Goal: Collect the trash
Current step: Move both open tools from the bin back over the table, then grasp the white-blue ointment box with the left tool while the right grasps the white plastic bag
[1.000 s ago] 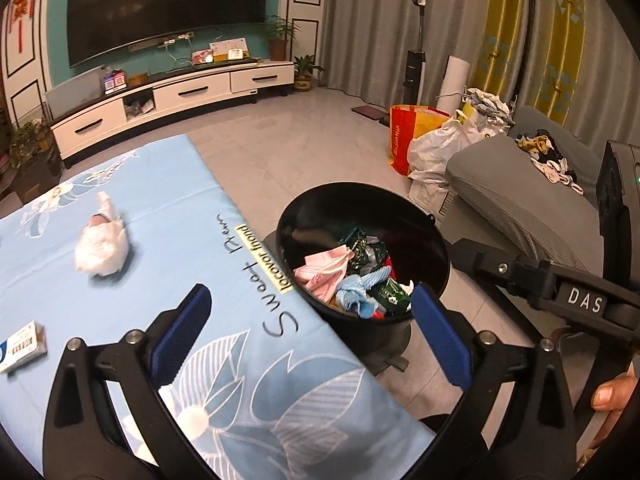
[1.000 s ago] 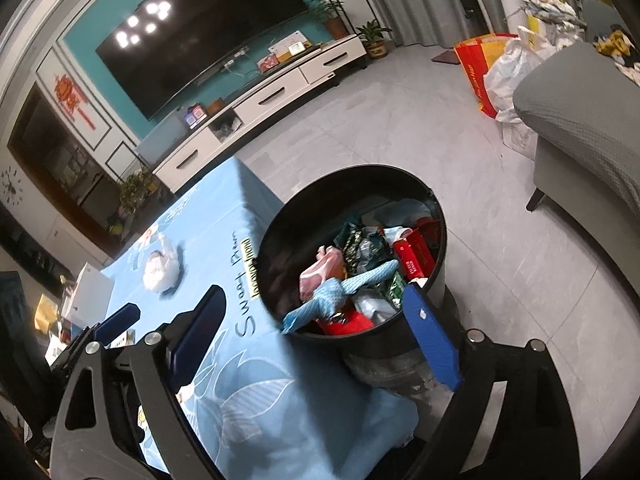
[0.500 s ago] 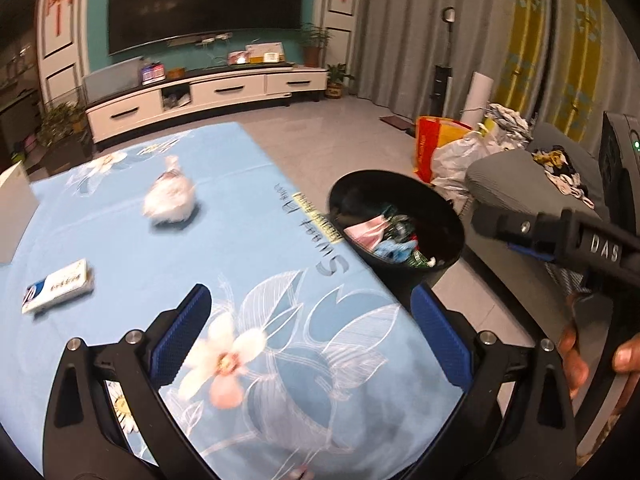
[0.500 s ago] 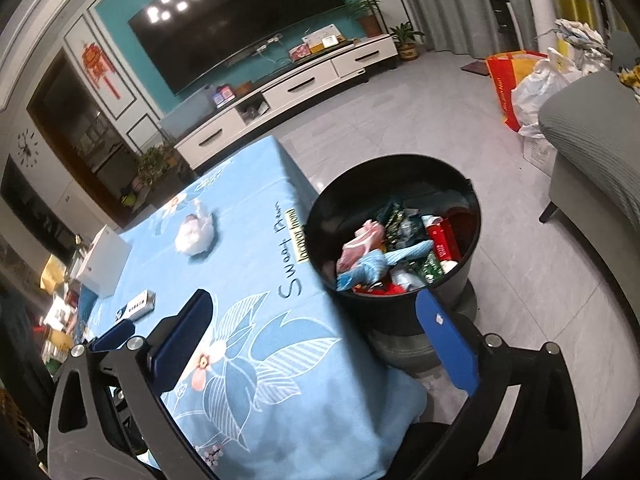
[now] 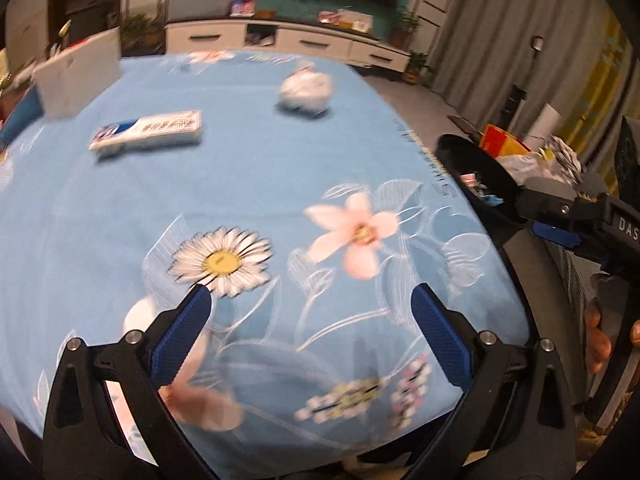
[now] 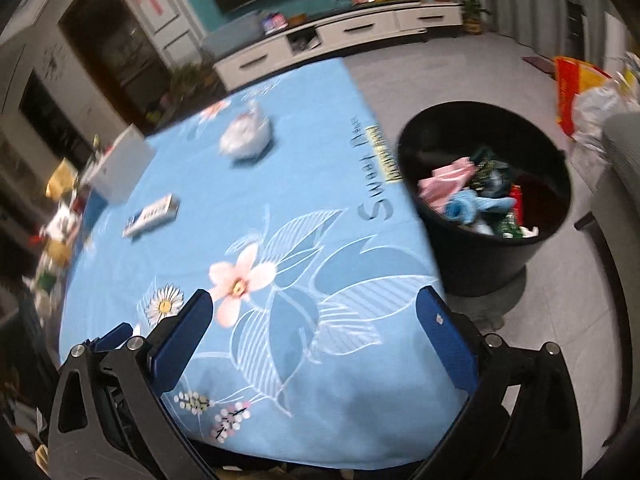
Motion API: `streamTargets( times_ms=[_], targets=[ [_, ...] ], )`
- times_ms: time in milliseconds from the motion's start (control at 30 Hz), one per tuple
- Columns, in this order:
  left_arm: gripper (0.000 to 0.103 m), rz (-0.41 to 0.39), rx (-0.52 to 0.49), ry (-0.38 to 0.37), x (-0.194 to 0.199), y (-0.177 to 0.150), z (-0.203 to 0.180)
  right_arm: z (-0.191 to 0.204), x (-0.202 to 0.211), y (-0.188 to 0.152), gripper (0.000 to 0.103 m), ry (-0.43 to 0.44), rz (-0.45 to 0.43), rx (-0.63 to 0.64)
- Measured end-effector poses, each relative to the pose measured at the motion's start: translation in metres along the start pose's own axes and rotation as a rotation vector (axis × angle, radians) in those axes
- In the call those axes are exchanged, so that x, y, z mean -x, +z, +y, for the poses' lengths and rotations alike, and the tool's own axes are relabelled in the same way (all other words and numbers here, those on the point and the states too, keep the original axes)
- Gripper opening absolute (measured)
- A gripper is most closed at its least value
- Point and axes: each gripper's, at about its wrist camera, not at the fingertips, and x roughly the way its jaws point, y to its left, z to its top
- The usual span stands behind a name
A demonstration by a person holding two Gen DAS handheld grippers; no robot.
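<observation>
A crumpled white wad (image 5: 306, 91) lies at the far side of the blue flowered tablecloth (image 5: 256, 184); it also shows in the right wrist view (image 6: 245, 136). A flat blue-and-white box (image 5: 148, 133) lies left of it, also seen in the right wrist view (image 6: 152, 215). A black bin (image 6: 486, 196) with several wrappers inside stands on the floor right of the table; its rim shows in the left wrist view (image 5: 476, 168). My left gripper (image 5: 308, 328) is open and empty over the near table edge. My right gripper (image 6: 314, 332) is open and empty over the near edge.
A white box (image 5: 78, 76) stands at the table's far left, also in the right wrist view (image 6: 118, 168). Clutter lines the left edge (image 6: 56, 240). A white TV cabinet (image 6: 340, 36) stands behind. Bags (image 6: 588, 92) and a grey sofa (image 6: 624, 148) are right of the bin.
Both grippers have pulled back and swung left from above the bin to the near table edge. The wad and box now lie ahead of them. Both stayed open and empty.
</observation>
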Motion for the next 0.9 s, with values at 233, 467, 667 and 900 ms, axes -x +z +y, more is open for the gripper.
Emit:
streamTargets(
  times_ms=[233, 467, 667, 900],
  targets=[
    [0.1, -0.008, 0.101, 0.01, 0.004, -0.008, 0.042, 0.03, -0.025, 0.0, 0.1, 0.004, 0.056, 0.063],
    [0.1, -0.019, 0.151, 0.024, -0.002, 0.001, 0.075, 0.047, -0.044, 0.016, 0.1, 0.004, 0.071, 0.09],
    [0.1, -0.025, 0.14, 0.043, -0.009, 0.015, 0.094, 0.056, -0.062, 0.031, 0.1, 0.005, 0.08, 0.099],
    [0.1, -0.028, 0.019, 0.105, -0.018, 0.045, 0.112, 0.064, -0.084, 0.053, 0.1, 0.012, 0.076, 0.108]
  ],
)
